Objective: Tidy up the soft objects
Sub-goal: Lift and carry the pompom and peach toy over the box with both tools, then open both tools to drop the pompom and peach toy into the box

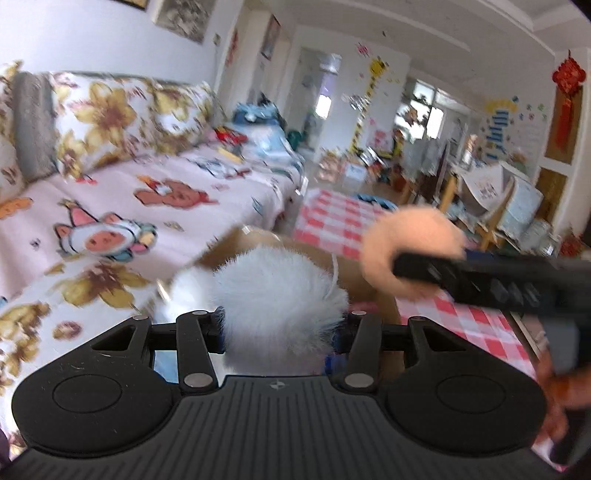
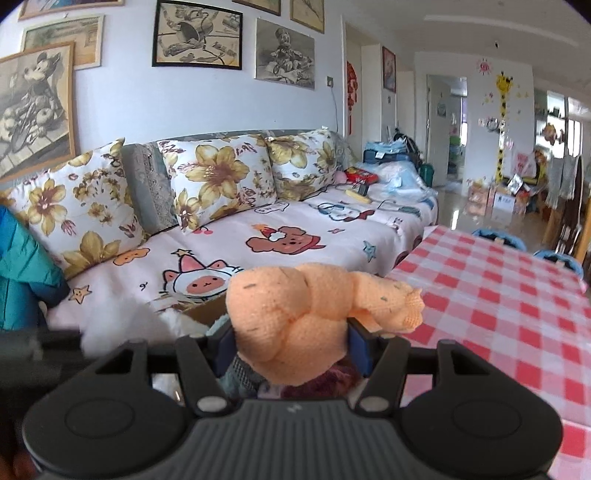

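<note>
Low at frame centre, left tongs [image 1: 279,325] clamp a shaggy white fluff ball [image 1: 273,295], while right tongs [image 2: 291,343] pinch a knobbly peach knit roll [image 2: 295,314].

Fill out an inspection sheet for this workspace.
Surface: table under a red-and-white checked cloth.
Job's things: fluffy white fur item in the left claw; peach knitted soft piece in the right claw; brown cardboard box just beyond them.
Clutter: grey and maroon soft pieces below the right claw.
Grippers: both claws shut on their loads.
Cables: thin white cord beside the fur item.
Surroundings: sofa with cartoon-print cover, yellow-flowered cushions, framed wall drawings.
</note>
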Motion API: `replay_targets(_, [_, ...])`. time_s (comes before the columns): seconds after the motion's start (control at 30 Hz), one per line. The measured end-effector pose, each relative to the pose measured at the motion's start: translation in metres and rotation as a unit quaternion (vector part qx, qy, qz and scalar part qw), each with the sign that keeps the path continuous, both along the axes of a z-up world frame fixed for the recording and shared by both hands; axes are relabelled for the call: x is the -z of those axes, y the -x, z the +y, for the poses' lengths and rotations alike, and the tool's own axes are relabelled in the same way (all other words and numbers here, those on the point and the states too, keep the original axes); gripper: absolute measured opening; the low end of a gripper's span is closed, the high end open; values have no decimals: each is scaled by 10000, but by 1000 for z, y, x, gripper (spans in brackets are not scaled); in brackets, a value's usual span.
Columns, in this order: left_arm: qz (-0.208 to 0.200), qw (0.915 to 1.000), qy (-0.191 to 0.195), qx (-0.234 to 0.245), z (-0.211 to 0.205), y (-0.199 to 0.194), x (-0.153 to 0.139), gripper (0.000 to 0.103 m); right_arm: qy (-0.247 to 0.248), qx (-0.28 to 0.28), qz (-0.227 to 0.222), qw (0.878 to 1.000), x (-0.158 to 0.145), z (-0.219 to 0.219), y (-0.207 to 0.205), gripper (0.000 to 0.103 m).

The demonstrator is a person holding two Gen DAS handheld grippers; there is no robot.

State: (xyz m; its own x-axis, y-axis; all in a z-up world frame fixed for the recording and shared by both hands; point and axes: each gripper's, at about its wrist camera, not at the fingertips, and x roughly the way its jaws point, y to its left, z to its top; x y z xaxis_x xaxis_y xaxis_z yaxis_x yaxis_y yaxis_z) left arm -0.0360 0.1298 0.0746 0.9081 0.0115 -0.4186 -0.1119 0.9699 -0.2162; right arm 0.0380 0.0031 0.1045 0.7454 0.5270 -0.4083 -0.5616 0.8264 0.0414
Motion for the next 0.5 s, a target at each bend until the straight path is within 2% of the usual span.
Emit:
replay_targets(0.33, [406,9969,-370,561,-42,9,9,57,-257,-104,425,9987,12,12,-31,61])
replay_targets(0.5, [633,9951,-406,645,-40,12,15,59,-255,-97,561,9981,22,18,-40,64])
